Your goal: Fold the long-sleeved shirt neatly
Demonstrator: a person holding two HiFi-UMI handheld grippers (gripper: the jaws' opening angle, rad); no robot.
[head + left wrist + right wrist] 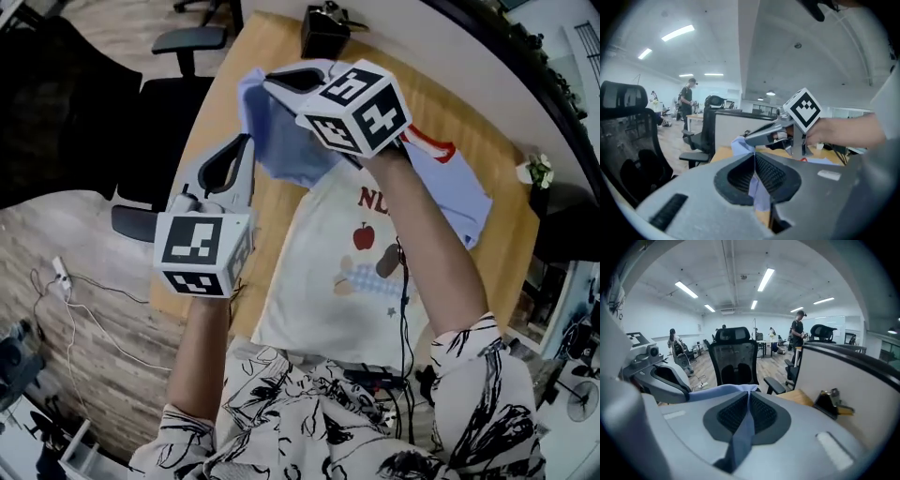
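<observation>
The long-sleeved shirt (342,272) lies on the wooden table (281,216), its white body printed with an apple and red letters. One light-blue sleeve (281,141) is lifted off the table and stretched between both grippers. My left gripper (247,141) is raised at the left, shut on the sleeve cloth (757,192), as the left gripper view (753,154) shows. My right gripper (268,82) is higher and farther, shut on the same sleeve (740,437), with its jaws (748,393) pinching the fabric. The other blue sleeve (450,187) rests at the right.
A black box (323,33) sits at the table's far end and a small potted plant (536,171) at the right. Office chairs (187,42) stand beyond the left edge. Cables (403,291) run along the shirt's right side. People stand far off (687,96).
</observation>
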